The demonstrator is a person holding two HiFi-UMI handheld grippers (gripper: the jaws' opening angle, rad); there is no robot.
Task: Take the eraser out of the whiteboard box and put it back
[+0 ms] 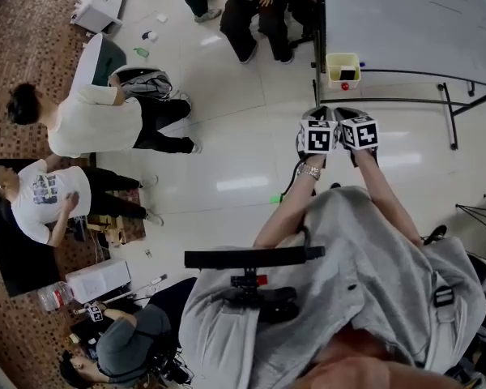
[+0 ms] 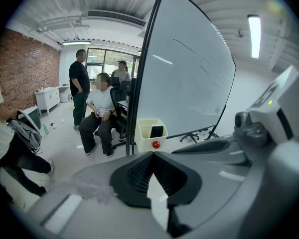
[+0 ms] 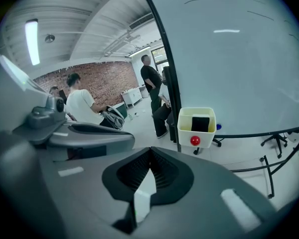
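right gripper view: eraser beyond fingers

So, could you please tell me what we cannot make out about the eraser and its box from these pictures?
The eraser: lower part, every view; the box wall hides it.
How the box hangs on the whiteboard: every view; the box itself covers it.
The blue thing: right gripper view; mostly behind the box.
Marks on the whiteboard: both gripper views; too faint to read.
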